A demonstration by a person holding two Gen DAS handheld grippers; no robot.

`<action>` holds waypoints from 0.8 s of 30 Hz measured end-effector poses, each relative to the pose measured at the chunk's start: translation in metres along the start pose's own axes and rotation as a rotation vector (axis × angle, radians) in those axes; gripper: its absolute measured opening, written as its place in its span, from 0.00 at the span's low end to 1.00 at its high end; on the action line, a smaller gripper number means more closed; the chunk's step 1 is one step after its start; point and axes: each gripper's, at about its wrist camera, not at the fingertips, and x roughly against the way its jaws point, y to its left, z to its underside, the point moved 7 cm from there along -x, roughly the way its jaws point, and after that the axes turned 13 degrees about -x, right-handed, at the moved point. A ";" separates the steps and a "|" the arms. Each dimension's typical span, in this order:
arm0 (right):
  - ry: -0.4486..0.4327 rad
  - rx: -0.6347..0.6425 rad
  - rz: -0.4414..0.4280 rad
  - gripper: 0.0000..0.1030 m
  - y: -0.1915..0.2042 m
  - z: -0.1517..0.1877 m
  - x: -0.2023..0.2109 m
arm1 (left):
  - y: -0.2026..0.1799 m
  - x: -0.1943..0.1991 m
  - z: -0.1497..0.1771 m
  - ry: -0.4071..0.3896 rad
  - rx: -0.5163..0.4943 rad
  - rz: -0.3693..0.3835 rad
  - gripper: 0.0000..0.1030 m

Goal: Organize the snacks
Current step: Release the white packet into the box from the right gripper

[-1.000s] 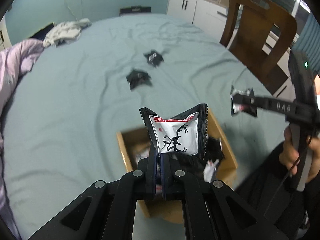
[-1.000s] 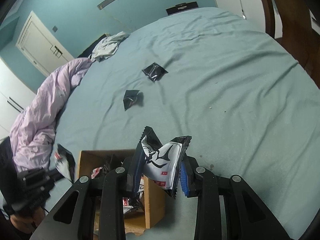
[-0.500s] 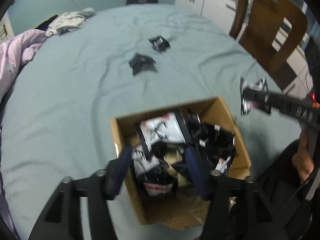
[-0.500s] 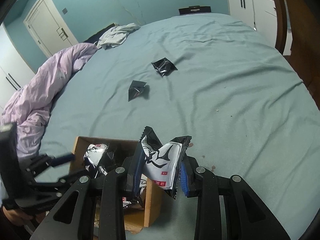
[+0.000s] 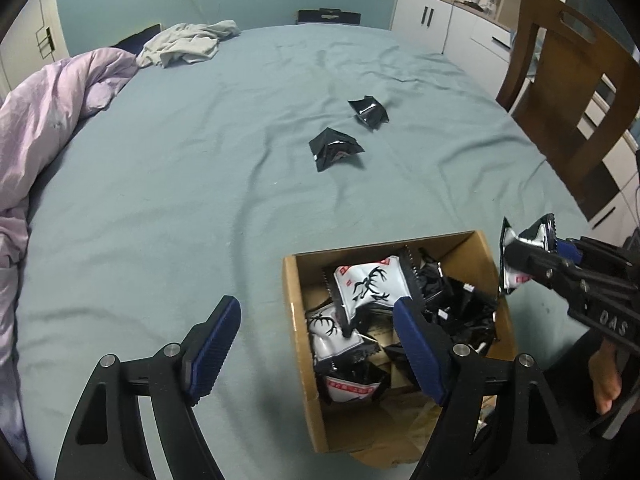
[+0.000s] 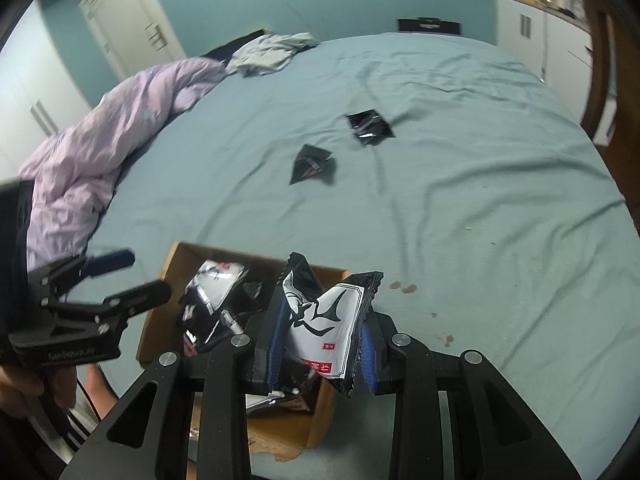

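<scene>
Right tongs (image 6: 320,344), clamped on a packet (image 6: 326,330): carry over the box (image 5: 294,320), then release; left tongs (image 5: 316,344), just spread with nothing between: keep clear.

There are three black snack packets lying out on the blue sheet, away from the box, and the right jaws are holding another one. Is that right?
Not quite. Only two lie out on the sheet: the nearer packet and the farther packet, as the left wrist view shows. The right gripper does hold a snack packet.

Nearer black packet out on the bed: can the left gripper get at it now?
Probably yes. The left gripper is open and empty, and only bare sheet lies between it and the nearer black packet, beyond the box.
</scene>
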 end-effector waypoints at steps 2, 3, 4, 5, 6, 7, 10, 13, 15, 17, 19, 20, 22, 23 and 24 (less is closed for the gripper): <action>0.003 0.037 0.007 0.29 0.007 0.002 -0.002 | -0.001 -0.002 0.001 0.011 -0.009 -0.009 0.77; 0.002 0.053 0.011 0.29 0.010 0.003 -0.002 | -0.002 -0.002 0.002 0.014 -0.013 -0.012 0.77; 0.001 0.070 0.012 0.29 0.014 0.004 -0.003 | -0.002 -0.003 0.002 0.017 -0.020 -0.015 0.77; 0.002 0.086 0.011 0.29 0.018 0.006 -0.003 | -0.003 -0.003 0.003 0.018 -0.028 -0.018 0.77; 0.001 0.099 0.007 0.30 0.021 0.007 -0.003 | -0.004 -0.003 0.003 0.017 -0.034 -0.020 0.77; -0.002 0.114 0.004 0.30 0.024 0.008 -0.003 | -0.004 -0.003 0.003 0.017 -0.039 -0.023 0.77; -0.021 0.143 -0.027 0.31 0.032 0.010 0.002 | -0.006 -0.002 0.002 0.015 -0.056 -0.031 0.77; -0.018 0.123 -0.090 0.33 0.031 0.011 0.007 | -0.007 -0.003 0.002 0.016 -0.064 -0.039 0.77; -0.013 0.074 -0.118 0.47 0.023 0.009 0.009 | -0.006 -0.003 0.003 0.021 -0.061 -0.042 0.77; -0.031 0.028 -0.128 0.61 0.014 0.004 0.011 | -0.005 -0.004 0.004 0.025 -0.055 -0.045 0.77; -0.059 -0.006 -0.139 0.66 0.008 0.000 0.017 | -0.004 -0.003 0.004 0.026 -0.052 -0.046 0.77; -0.073 -0.023 -0.139 0.68 0.004 -0.002 0.019 | -0.004 -0.003 0.003 0.026 -0.051 -0.047 0.77; -0.090 -0.056 -0.120 0.71 -0.004 -0.003 0.021 | -0.004 -0.003 0.004 0.027 -0.052 -0.047 0.77; -0.095 -0.078 -0.102 0.71 -0.010 -0.004 0.021 | -0.004 -0.004 0.004 0.028 -0.053 -0.048 0.77; -0.097 -0.091 -0.089 0.71 -0.012 -0.003 0.020 | -0.004 -0.004 0.003 0.028 -0.055 -0.050 0.77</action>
